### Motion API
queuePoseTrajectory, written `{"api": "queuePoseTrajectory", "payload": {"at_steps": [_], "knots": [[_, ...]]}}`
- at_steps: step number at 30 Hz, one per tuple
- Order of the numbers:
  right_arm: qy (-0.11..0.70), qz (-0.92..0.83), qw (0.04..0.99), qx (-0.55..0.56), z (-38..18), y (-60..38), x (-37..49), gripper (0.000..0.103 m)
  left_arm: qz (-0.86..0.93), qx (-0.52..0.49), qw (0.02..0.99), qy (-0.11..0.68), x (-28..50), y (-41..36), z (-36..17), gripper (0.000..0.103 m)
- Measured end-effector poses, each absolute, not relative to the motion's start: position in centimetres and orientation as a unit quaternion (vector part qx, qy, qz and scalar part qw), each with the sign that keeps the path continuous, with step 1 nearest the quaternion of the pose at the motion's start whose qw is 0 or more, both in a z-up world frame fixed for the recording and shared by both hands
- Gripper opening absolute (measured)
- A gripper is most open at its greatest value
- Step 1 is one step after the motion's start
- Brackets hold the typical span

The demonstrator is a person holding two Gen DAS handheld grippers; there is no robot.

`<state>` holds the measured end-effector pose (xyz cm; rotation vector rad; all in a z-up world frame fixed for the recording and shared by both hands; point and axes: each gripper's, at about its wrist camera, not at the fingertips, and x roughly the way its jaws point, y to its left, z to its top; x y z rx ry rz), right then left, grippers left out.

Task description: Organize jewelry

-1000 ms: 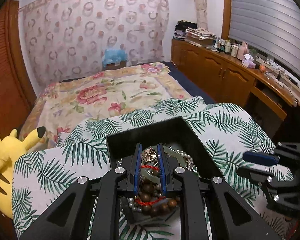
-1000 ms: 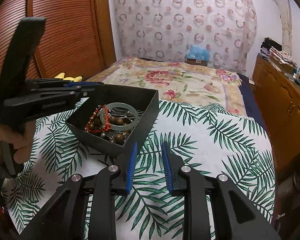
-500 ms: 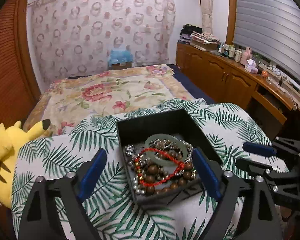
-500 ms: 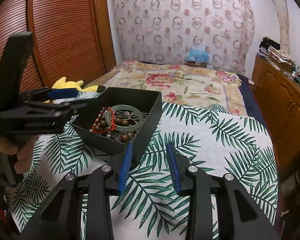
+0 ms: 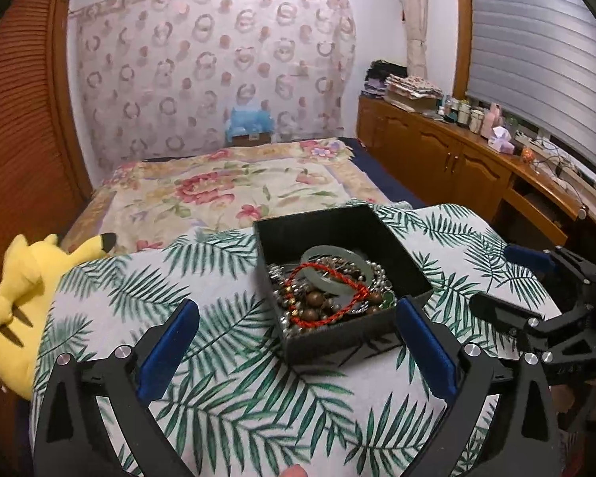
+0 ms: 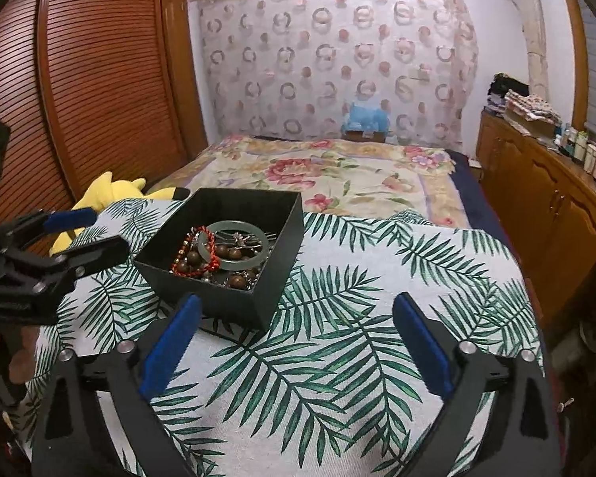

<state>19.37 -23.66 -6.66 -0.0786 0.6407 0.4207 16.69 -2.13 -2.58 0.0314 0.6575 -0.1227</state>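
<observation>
A black open box (image 5: 413,274) (image 6: 282,246) stands on the palm-leaf cloth. It holds a pale green bangle (image 5: 318,254) (image 6: 234,266), a red cord bracelet (image 5: 329,314) (image 6: 202,234), brown wooden beads (image 5: 316,300) (image 6: 234,254) and silver beads. My left gripper (image 5: 298,342) is open and empty, hovering just in front of the box. My right gripper (image 6: 294,342) is open and empty, in front of the box and to its right. Each gripper shows at the edge of the other's view, the right (image 5: 536,290) and the left (image 6: 59,234).
The cloth-covered table (image 6: 377,318) stands at the foot of a bed (image 5: 226,194) with a floral cover. A yellow plush toy (image 5: 24,278) lies at the table's left edge. A wooden sideboard (image 5: 476,175) with bottles runs along the right wall.
My left gripper opened wide, let go of the jewelry in the box and pulled back. My right gripper opened from nearly shut to wide and also drew back a little.
</observation>
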Motion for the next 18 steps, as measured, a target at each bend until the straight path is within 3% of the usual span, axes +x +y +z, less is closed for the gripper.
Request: {"api": "queuePoseTrajectory", "payload": {"at_steps": [18], "knots": [[0.246,0.190,0.950,-0.007,-3.5,-24.0,13.3,0.100,-0.035,0.014,0.953,0.300,10.2,-1.8,-1.8,0.095]]}}
